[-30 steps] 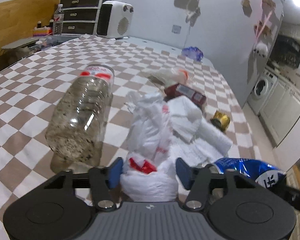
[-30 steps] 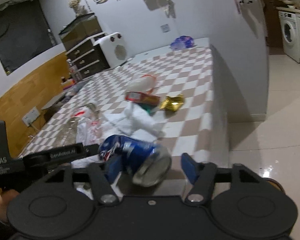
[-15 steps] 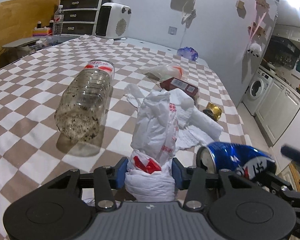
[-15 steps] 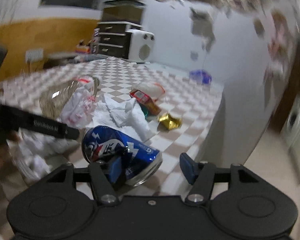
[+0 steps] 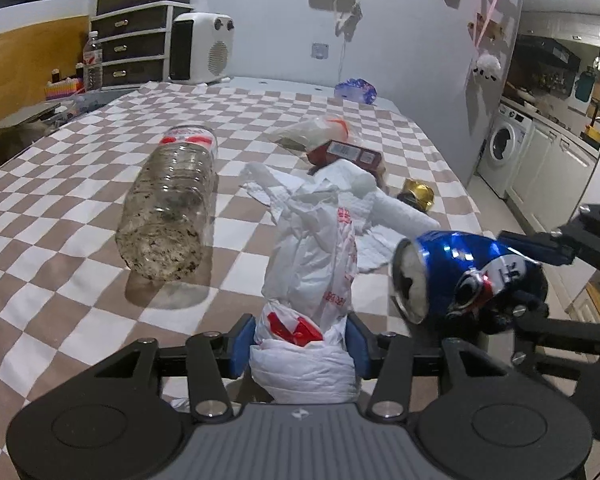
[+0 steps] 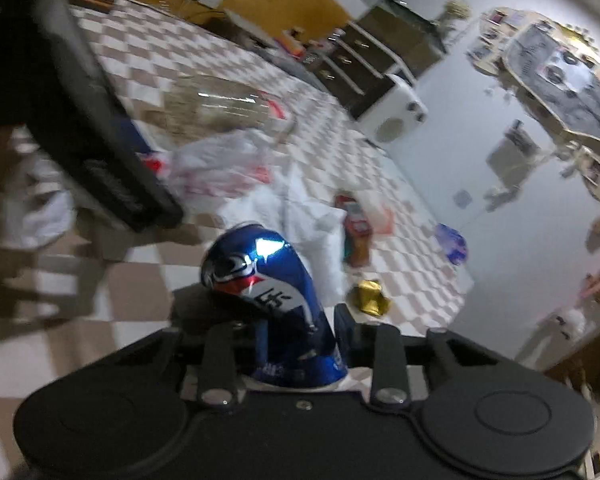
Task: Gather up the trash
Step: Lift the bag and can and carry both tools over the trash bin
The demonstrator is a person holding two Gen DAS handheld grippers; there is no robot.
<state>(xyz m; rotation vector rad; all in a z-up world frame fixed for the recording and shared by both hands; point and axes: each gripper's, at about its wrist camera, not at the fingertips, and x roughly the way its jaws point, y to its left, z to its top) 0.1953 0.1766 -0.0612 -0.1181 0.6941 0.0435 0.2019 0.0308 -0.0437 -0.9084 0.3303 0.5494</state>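
A white plastic bag (image 5: 312, 264) with red print lies on the checkered table (image 5: 60, 208). Its bunched end sits between the blue pads of my left gripper (image 5: 300, 344); the jaws are opening but the pads still touch it. A crushed blue can (image 6: 272, 292) is in my right gripper (image 6: 300, 332), whose jaws are closing on it. In the left wrist view the can (image 5: 460, 272) hangs off the table, just right of the bag. A dirty clear bottle (image 5: 168, 208) lies on its side to the left. White tissue (image 5: 364, 192), a red box (image 5: 348, 152) and a gold wrapper (image 5: 418, 194) lie behind.
A clear wrapper (image 5: 320, 130) and a blue-purple bag (image 5: 356, 90) lie further back. A white heater (image 5: 200, 48), dark drawers (image 5: 132, 48) and a water bottle (image 5: 92, 62) stand at the far left. The table's right edge drops to the floor near a washing machine (image 5: 504, 148).
My right gripper rolled and its jaws narrowed on the can, which rose off the table and swung toward the bag. The left pads closed onto the bag's end.
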